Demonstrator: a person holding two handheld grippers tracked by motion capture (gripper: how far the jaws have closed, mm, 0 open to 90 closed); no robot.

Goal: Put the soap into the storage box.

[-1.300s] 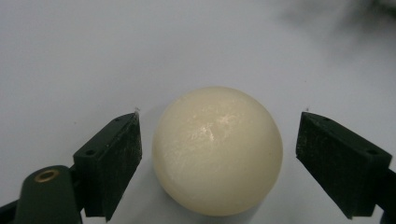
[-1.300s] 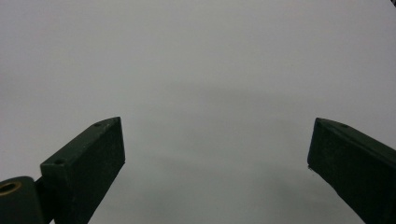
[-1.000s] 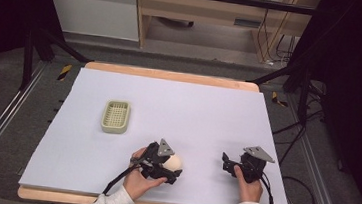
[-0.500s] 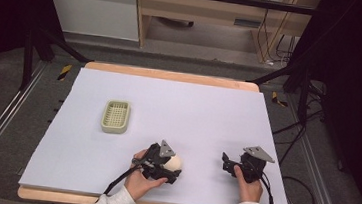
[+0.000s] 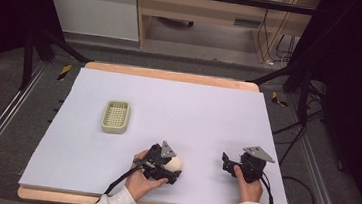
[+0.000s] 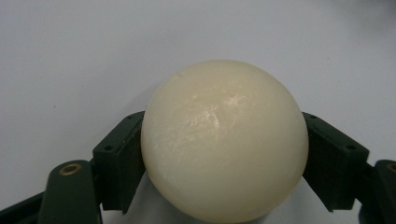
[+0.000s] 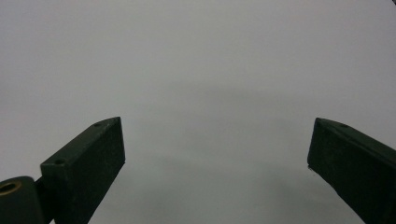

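**Cream ball clamped in the left hand-held gripper; right one spread over bare worktop**

The left hand-held gripper (image 5: 171, 167) is closed on a cream ball (image 6: 224, 140), which is pressed between the two dark jaws at its 9 and 3 o'clock sides, as seen in the left gripper view. In the high view the ball (image 5: 176, 163) is seen at the front of the gripper, low over the worktop (image 5: 193, 108), at about 6 o'clock of the white surface near its front edge. The gripper is held by the person's left hand (image 5: 142, 177), a light sleeve being visible at the bottom edge.

The right hand-held gripper (image 5: 227, 162) is released: in the right gripper view its jaws are spread wide apart over plain white surface, with nothing between them. It is held by the right hand (image 5: 248, 185) at about 5 o'clock of the worktop, well apart from the ball.

A pale green slotted tray (image 5: 116, 116) lies flat at about 9 o'clock of the worktop, well apart from both grippers.
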